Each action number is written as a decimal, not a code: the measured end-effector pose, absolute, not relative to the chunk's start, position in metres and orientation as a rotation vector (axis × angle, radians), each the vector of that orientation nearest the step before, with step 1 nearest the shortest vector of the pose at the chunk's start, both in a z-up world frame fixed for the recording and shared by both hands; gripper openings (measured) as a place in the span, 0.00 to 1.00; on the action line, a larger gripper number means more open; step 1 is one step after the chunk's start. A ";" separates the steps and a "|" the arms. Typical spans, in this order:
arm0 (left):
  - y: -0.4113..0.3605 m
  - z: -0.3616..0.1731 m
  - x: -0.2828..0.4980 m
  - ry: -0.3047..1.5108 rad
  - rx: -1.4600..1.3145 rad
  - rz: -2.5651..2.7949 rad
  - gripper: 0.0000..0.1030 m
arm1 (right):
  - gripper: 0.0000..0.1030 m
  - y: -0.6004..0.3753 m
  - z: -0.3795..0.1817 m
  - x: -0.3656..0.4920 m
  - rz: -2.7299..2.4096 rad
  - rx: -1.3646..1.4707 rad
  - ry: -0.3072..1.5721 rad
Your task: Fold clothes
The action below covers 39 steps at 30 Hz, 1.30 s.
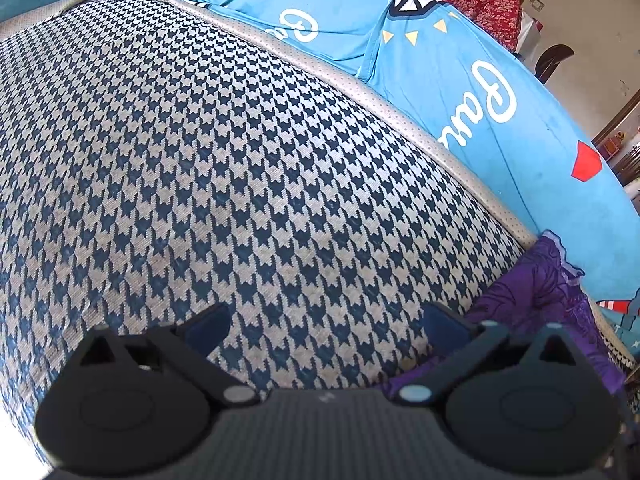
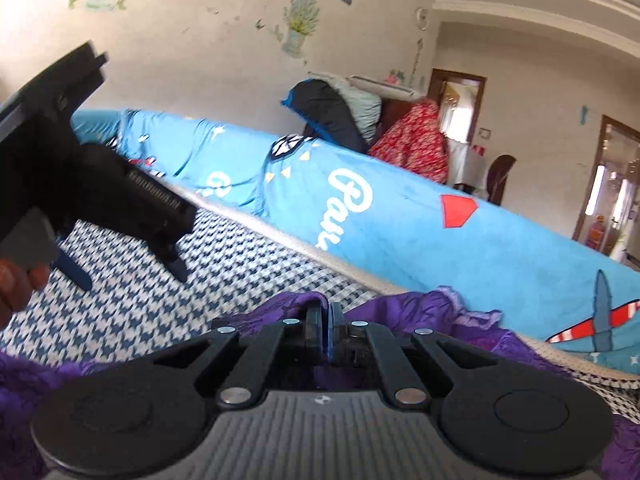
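A purple garment [image 2: 420,308] lies crumpled on the houndstooth cover [image 2: 240,276] and bunches up around my right gripper [image 2: 326,320]. That gripper's jaws are pressed together, with a fold of the purple cloth pinched between them. In the left wrist view the same purple garment [image 1: 540,292] sits at the lower right, beside the right finger. My left gripper [image 1: 326,326] hangs open over the bare houndstooth cover [image 1: 240,160] with nothing between its fingers. The right wrist view shows the left gripper [image 2: 132,276] tilted down at the left, held by a hand [image 2: 16,284].
A blue printed sheet [image 2: 400,216] covers the bed beyond the houndstooth cover's pale edge band [image 1: 360,92]. Dark and grey bedding [image 2: 336,112] and a red floral cloth [image 2: 416,144] are piled at the far end. A chair [image 2: 500,176] and doorways [image 2: 616,184] stand at the right.
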<state>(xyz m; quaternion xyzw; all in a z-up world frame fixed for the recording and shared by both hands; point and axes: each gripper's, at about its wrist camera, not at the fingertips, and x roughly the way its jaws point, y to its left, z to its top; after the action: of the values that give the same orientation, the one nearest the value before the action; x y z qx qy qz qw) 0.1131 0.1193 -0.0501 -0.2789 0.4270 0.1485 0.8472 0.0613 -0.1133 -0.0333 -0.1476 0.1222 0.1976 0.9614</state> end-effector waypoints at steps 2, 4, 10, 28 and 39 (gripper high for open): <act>0.115 -0.050 0.113 0.902 -0.577 0.304 1.00 | 0.03 -0.127 -0.018 0.058 0.321 -0.281 0.189; 0.110 -0.049 0.114 0.902 -0.567 0.292 1.00 | 0.03 -0.142 -0.003 0.055 0.239 -0.257 0.143; 0.088 -0.048 0.117 0.899 -0.522 0.235 1.00 | 0.03 -0.193 0.027 0.053 0.028 -0.192 0.118; 0.050 -0.054 0.123 0.905 -0.456 0.211 1.00 | 0.15 -0.286 0.036 0.025 -0.245 -0.238 0.325; 0.045 -0.055 0.123 0.917 -0.438 0.197 1.00 | 0.17 -0.234 -0.001 0.027 0.243 -0.345 0.437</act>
<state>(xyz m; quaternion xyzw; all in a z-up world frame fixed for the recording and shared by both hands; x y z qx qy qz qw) 0.1228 0.0449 -0.0550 -0.2093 0.4382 0.0940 0.8691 0.0267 -0.2336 -0.0006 -0.1698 0.2153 0.1198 0.9542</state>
